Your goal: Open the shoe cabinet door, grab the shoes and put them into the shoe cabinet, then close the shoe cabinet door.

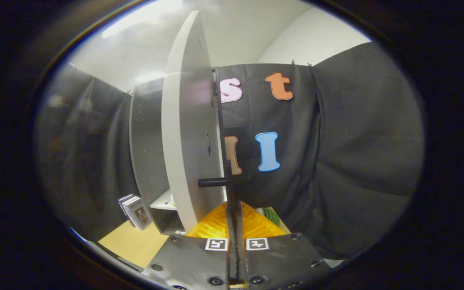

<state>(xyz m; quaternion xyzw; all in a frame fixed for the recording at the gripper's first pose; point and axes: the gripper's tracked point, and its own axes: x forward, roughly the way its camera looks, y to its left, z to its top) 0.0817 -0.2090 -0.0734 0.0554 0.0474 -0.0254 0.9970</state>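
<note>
The white cabinet door [187, 141] stands swung open just ahead of me, seen almost edge-on. A long black handle bar [228, 161] runs along its edge, held off the door by a short black peg [212, 182]. My gripper [234, 207] is shut on the lower part of that bar, with a finger pressed against each side. Left of the door are the cabinet's dark side panel [147, 149] and a white shelf [162, 204] inside. A green-striped thing [271, 215] peeks out beyond the right finger; I cannot tell whether it is a shoe.
A few books [135, 211] lean upright on the tan floor [135, 241] left of the cabinet. Black cloth walls [357, 161] close in on the right and far left.
</note>
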